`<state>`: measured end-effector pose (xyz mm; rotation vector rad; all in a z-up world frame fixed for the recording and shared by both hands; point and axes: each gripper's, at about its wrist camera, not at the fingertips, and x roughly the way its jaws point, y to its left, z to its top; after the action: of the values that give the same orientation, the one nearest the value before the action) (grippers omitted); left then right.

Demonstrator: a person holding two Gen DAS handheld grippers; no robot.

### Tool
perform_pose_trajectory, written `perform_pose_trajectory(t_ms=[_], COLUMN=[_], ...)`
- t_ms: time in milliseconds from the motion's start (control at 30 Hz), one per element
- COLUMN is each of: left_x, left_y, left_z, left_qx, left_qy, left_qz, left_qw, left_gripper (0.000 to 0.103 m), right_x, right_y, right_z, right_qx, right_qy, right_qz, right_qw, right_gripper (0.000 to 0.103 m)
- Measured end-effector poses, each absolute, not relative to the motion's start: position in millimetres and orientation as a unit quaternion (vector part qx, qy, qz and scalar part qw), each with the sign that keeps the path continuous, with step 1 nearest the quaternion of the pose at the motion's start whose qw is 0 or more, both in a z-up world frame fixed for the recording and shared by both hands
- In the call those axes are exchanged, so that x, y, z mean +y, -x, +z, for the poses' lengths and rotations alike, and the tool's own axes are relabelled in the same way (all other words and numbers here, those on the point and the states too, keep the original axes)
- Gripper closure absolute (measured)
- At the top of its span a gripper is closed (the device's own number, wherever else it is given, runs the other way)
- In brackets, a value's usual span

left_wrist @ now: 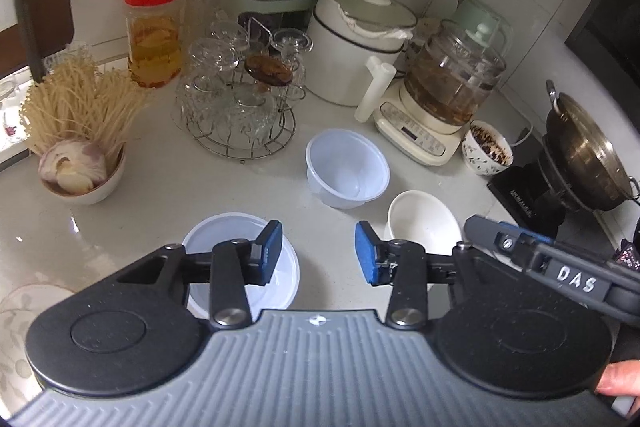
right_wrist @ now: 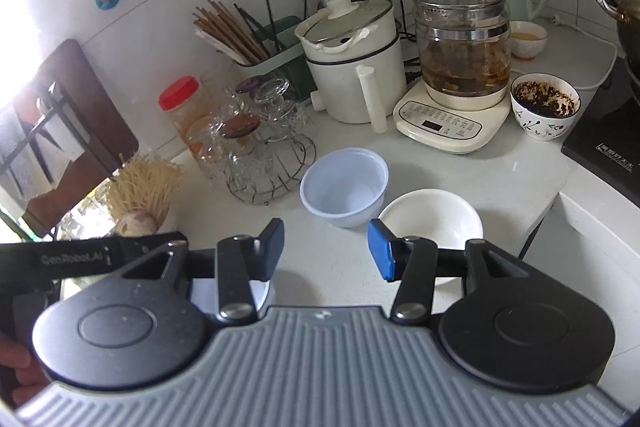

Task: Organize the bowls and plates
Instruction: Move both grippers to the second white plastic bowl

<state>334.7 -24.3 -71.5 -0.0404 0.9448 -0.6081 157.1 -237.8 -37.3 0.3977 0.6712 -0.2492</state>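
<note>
Right wrist view has the translucent plastic bowl (right_wrist: 344,187) sitting upright, mouth up, just in front of the glass rack (right_wrist: 260,155). It's round, so no real long axis. Looks thin and light, probably flexes and slips a bit, so I'd pinch the rim wall. The white ceramic bowl (right_wrist: 430,223) is right of it, nearly touching; heavier and chippable, again grab the rim. A shallow white plate (left_wrist: 240,263) lies nearer than the plastic bowl. Right gripper (right_wrist: 326,247) and left gripper (left_wrist: 318,253) both hang spread wide, holding nothing.
</note>
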Motion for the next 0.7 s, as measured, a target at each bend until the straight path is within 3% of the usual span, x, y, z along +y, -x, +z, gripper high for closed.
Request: perform_pose_trajectory(t_ms=[700], left_x=[-58.5], left_y=[-404.9], left_z=[-112.7], left_qx=[0.502], left_qy=[0.018], left_qz=[-0.257], left_qw=[0.826], left_gripper=[0.053], right_x=[-288.4], right_y=[-214.3], right_z=[-66.1], right_qx=[0.341], right_qy=[-0.247], right_qz=[-0.128], right_qw=[0.898], right_gripper=[0.053])
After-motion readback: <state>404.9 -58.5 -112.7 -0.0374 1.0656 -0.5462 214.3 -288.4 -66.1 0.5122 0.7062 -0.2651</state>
